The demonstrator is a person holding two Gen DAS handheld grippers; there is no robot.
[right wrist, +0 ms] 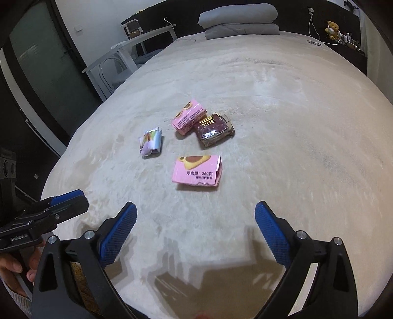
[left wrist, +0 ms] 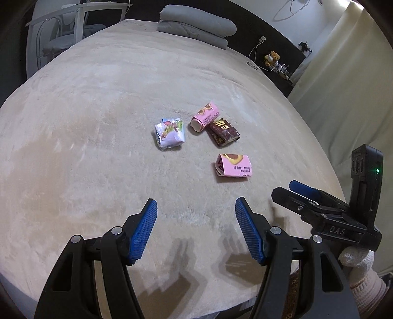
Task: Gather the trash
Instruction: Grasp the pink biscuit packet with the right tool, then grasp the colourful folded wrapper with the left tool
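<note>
A wide beige plush bed surface (left wrist: 98, 127) is seen filling both views, with broad bare room on all sides of the trash and its edges falling away to a white desk (right wrist: 137, 46) on the left and a cream curtain (left wrist: 343, 86) on the right; a folded grey duvet (left wrist: 196, 23) is stacked at the far end. Four pieces are clustered mid-surface: a flattened pink carton (right wrist: 197, 171) nearest, a second pink carton (right wrist: 188, 117) touching a dark brown wrapper (right wrist: 213, 128), and a crumpled white wrapper (left wrist: 169, 132) apart to the left. The left gripper (left wrist: 196, 228) and right gripper (right wrist: 195, 235) are both held spread apart, empty, above the near surface.
</note>
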